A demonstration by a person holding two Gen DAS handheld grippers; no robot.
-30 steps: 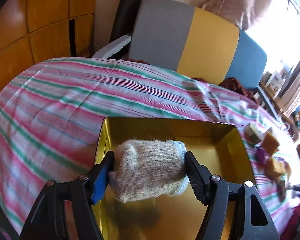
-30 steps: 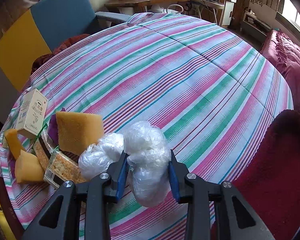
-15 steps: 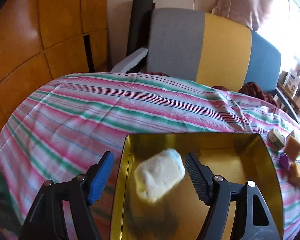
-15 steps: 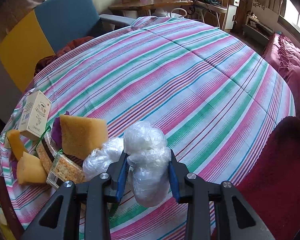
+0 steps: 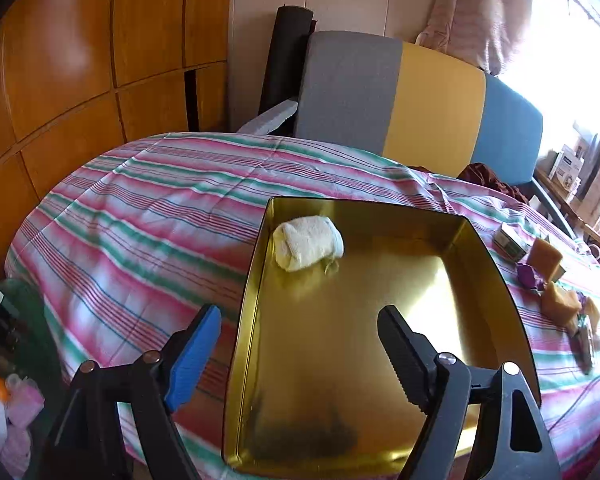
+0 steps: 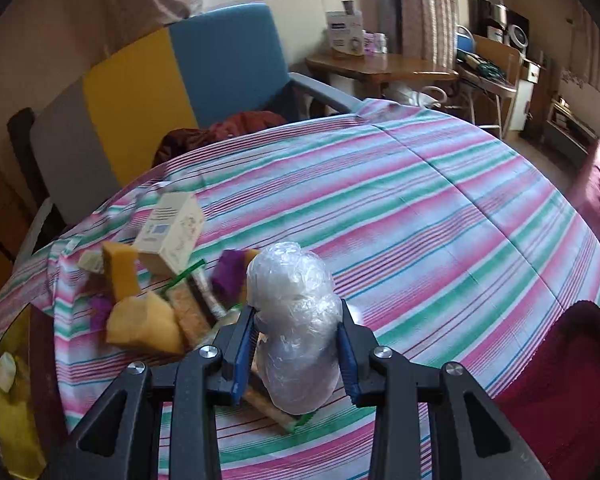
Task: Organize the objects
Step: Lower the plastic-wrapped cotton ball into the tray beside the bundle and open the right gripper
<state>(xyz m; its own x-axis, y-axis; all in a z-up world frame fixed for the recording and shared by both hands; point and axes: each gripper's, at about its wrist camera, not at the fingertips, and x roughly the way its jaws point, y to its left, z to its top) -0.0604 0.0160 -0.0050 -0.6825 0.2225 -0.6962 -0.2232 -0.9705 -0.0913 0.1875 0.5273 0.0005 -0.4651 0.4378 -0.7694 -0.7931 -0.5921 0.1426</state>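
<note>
The rolled white sock (image 5: 308,243) lies loose in the far left corner of the gold tray (image 5: 496,280), close to the wall there and touched by nothing; that is the sorting place, and it looks like the one item already put away. The tray sits on the striped cloth (image 5: 140,216) that covers the worktop, with most of its floor bare, so there is plenty of room for more. Above its near edge the left gripper (image 5: 300,344) hangs with its fingers wide apart and opening further, nothing between them, its job with the sock apparently done. The next item is in the right gripper (image 6: 296,340): a crumpled bundle of clear plastic wrap (image 6: 294,320), pinched at its waist between fingers set fairly narrow, so that the bulging ends above and below help keep it from slipping out. It seems lifted clear of the cloth, though the underside is hidden. Just behind and to the left of it lies the unsorted heap: yellow sponge pieces (image 6: 140,320), a small cardboard box (image 6: 172,236), something purple (image 6: 230,274) and a wrapped flat packet (image 6: 188,312), all touching or overlapping. The tray's corner shows at the left edge of the right wrist view, so the bundle probably goes leftward into it, and being so light it should drop in without trouble.
</note>
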